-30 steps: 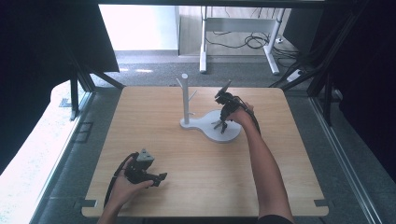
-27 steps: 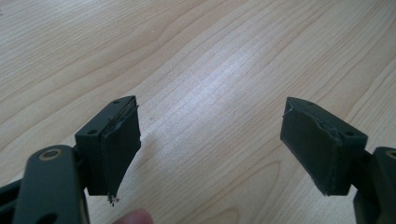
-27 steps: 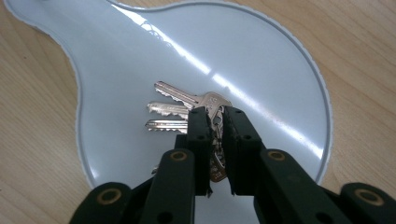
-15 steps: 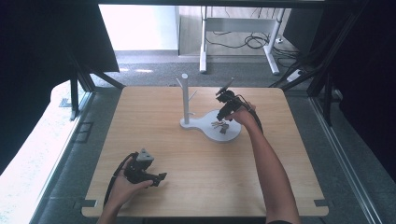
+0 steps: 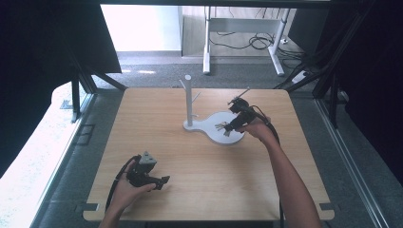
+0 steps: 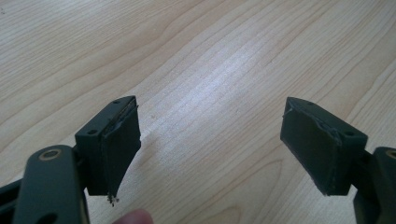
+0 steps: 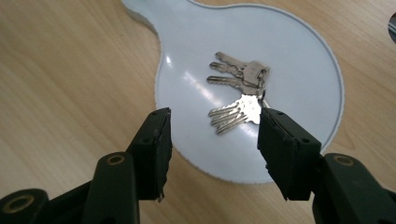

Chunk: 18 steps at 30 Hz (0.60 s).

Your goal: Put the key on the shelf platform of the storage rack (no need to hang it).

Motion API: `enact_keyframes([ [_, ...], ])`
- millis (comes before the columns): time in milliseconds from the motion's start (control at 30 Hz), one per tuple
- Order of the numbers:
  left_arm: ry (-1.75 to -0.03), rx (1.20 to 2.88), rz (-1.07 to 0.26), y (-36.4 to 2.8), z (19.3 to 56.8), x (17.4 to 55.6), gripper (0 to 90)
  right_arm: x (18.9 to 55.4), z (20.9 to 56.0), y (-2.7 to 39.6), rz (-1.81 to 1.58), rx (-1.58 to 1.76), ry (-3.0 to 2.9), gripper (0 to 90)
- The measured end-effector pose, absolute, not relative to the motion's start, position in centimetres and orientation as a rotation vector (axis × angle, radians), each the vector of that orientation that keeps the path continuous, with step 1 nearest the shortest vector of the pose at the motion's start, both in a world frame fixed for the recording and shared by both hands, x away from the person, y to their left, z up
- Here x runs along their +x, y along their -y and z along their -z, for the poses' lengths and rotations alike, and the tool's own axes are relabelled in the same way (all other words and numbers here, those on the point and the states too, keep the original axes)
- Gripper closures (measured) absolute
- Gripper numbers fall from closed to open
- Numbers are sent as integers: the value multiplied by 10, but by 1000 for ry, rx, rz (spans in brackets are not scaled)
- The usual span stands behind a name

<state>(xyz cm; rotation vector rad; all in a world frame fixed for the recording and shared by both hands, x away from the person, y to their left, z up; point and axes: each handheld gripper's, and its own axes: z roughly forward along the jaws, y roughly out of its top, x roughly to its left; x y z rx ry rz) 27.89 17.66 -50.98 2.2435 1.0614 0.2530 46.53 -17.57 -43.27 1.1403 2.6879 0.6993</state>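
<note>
Right gripper: jaws apart, just been opening, holding nothing.
Keys: lying just ahead of its jaws, on the white stand base.
Left gripper: wide apart (bare table beneath).

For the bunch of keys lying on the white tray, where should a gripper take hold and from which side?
Probably from above, at the heads where the keys join at the ring. They lie flat and fanned on the white tray, so the thin blades offer little to pinch, while the stacked heads stand slightly thicker. The right gripper hangs open just short of them.
</note>
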Motion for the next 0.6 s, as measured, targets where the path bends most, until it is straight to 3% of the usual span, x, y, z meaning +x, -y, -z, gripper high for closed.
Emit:
enact_keyframes([
  [600, -1066, 2239, -260, -175, 508, 277, 204, 367, 468, 254, -868, 1176, -2596, 440],
])
